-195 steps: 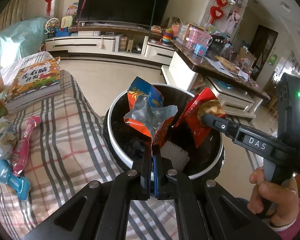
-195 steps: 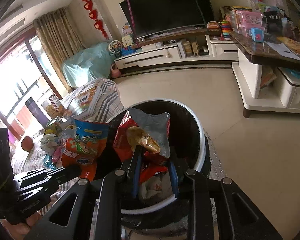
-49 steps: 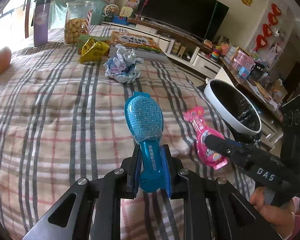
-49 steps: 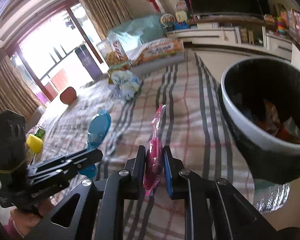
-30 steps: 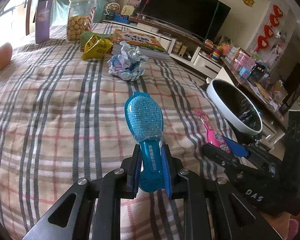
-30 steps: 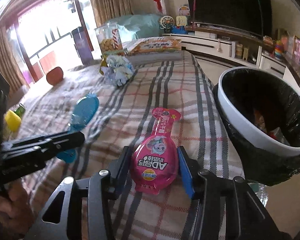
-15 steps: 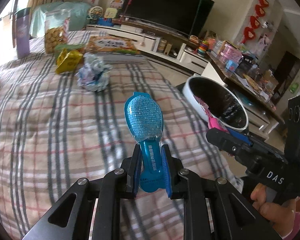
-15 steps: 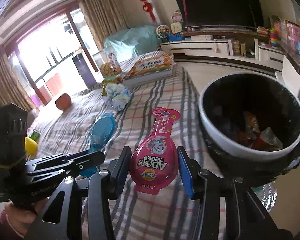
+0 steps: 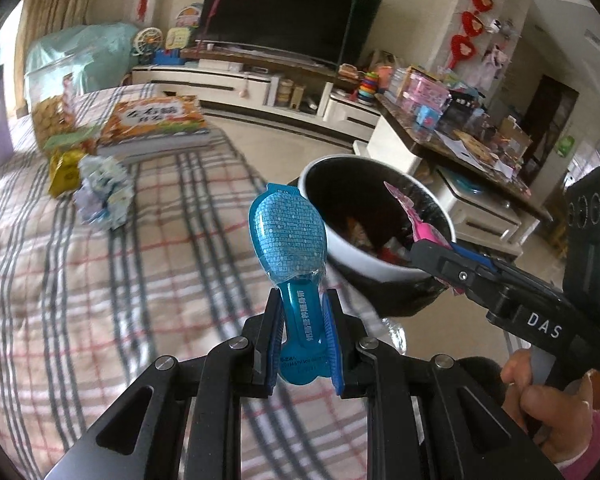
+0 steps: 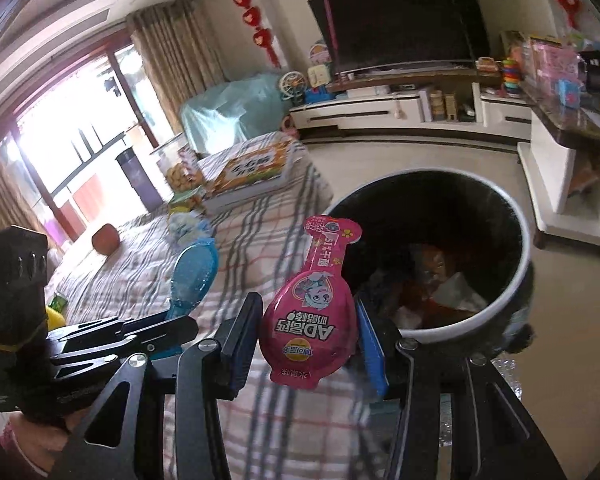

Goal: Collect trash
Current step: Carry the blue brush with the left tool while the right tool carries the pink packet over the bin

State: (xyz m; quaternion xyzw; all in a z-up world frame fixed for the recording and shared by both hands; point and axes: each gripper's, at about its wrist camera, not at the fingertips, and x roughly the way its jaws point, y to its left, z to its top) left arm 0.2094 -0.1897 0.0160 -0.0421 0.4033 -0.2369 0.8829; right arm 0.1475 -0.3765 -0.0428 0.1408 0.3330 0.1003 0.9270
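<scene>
Glossy blue paddle-shaped wrapper point(image 9: 290, 240) and pink bulbous wrapper point(image 10: 312, 316) sit clamped in left and right jaws.

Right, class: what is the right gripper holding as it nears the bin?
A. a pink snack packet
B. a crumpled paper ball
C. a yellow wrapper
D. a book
A: the right gripper has its jaws closed on the pink snack packet, just beside the black-lined trash bin.
</scene>
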